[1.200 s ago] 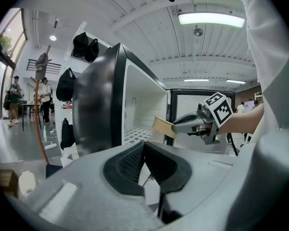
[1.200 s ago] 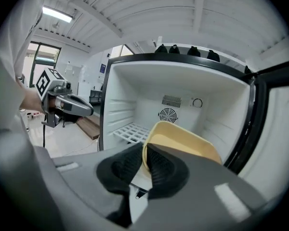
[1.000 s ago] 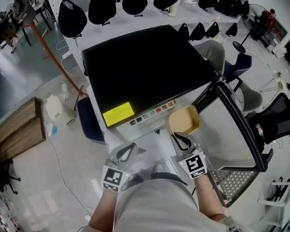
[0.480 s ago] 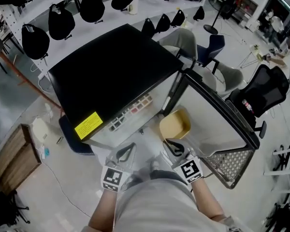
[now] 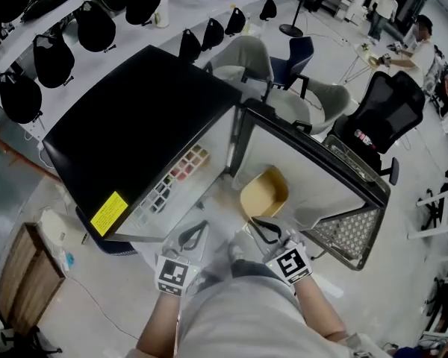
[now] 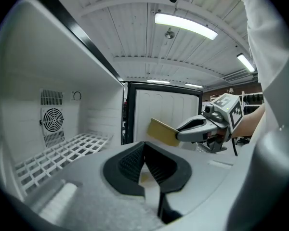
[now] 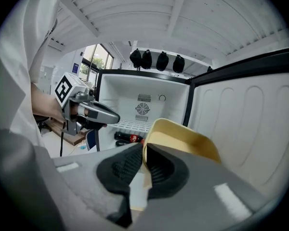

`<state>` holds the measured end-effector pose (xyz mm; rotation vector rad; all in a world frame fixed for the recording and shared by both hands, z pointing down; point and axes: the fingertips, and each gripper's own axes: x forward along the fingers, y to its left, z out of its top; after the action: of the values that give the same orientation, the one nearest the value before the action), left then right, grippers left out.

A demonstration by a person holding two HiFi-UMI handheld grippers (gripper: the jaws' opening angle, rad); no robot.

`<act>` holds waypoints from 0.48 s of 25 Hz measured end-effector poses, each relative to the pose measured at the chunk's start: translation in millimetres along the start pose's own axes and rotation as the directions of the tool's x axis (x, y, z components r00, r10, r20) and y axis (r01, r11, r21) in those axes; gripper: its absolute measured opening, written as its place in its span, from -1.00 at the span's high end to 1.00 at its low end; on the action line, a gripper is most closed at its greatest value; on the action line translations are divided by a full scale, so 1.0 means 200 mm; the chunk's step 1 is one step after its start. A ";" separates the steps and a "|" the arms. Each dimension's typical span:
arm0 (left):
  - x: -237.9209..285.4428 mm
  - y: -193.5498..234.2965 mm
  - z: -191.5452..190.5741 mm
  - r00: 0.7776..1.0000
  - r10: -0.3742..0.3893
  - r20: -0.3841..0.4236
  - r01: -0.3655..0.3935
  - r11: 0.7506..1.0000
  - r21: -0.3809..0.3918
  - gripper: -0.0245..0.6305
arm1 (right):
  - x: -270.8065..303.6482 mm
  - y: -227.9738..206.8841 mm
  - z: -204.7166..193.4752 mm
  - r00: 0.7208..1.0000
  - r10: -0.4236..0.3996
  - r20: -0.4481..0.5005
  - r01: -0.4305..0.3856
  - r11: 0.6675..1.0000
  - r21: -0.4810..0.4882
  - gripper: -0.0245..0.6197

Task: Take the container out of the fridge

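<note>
A yellow open container (image 5: 263, 192) hangs in front of the open fridge (image 5: 134, 133), beside the inner face of its door (image 5: 313, 162). My right gripper (image 5: 260, 224) pinches the container's near rim and its jaws are closing on it. In the right gripper view the rim (image 7: 183, 136) sits between the black pads (image 7: 120, 165). My left gripper (image 5: 196, 233) is level with it on the left, shut and empty. In the left gripper view its pads (image 6: 156, 170) meet, with the container (image 6: 162, 131) off to the right.
Inside the white fridge lie a wire shelf (image 6: 62, 153), a rear fan (image 6: 52, 119) and a cola bottle (image 7: 130, 137). The door swings out to the right. Office chairs (image 5: 388, 110) stand behind the fridge, and a wooden crate (image 5: 19, 274) sits low on the left.
The head view has swung, so the fridge now lies more slanted to the left. The container, still held by the right gripper, sits a little lower and closer to the door.
</note>
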<state>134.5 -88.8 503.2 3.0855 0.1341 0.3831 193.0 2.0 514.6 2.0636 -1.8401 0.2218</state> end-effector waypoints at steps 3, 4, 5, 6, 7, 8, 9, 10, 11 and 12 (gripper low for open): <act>0.03 -0.02 -0.01 1.000 -0.028 -0.008 0.028 1.000 0.005 0.90 | -0.02 0.00 -0.02 1.000 -0.010 -0.006 0.010 1.000 -0.004 0.83; 0.04 -0.03 -0.01 0.999 -0.035 -0.009 0.035 0.999 0.008 0.90 | -0.02 0.00 -0.02 1.000 -0.012 -0.005 0.012 1.000 0.000 0.83; 0.05 -0.03 -0.01 0.999 -0.041 -0.009 0.041 0.999 0.011 0.90 | -0.03 0.00 -0.03 1.000 -0.015 -0.007 0.015 1.000 0.001 0.83; 0.06 -0.03 -0.01 0.999 -0.046 -0.010 0.046 0.999 0.013 0.90 | -0.03 -0.01 -0.03 1.000 -0.017 -0.011 0.017 1.000 0.001 0.83; 0.07 -0.04 -0.01 0.999 -0.051 -0.011 0.051 0.999 0.015 0.90 | -0.03 -0.01 -0.03 1.000 -0.018 -0.011 0.018 1.000 0.001 0.83; 0.07 -0.04 -0.01 0.998 -0.055 -0.012 0.055 0.998 0.018 0.90 | -0.04 -0.01 -0.02 1.000 -0.019 -0.010 0.019 1.000 0.001 0.83; 0.08 -0.04 0.00 0.998 -0.058 -0.012 0.058 0.998 0.020 0.90 | -0.04 -0.01 -0.02 1.000 -0.020 -0.008 0.020 1.000 0.001 0.83; 0.08 -0.04 0.01 0.998 -0.061 -0.013 0.061 0.998 0.022 0.90 | -0.04 -0.01 -0.02 1.000 -0.021 -0.006 0.021 1.000 0.003 0.83; 0.08 -0.04 0.01 0.998 -0.062 -0.015 0.062 0.998 0.025 0.90 | -0.04 -0.01 -0.01 1.000 -0.021 -0.005 0.022 1.000 0.005 0.83; 0.08 -0.04 0.02 0.998 -0.062 -0.015 0.062 0.998 0.026 0.90 | -0.04 -0.01 0.00 1.000 -0.022 -0.002 0.022 1.000 0.009 0.83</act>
<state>149.6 -78.9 503.3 3.0962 0.2364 0.4038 194.0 10.3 512.0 2.0885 -1.8175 0.2266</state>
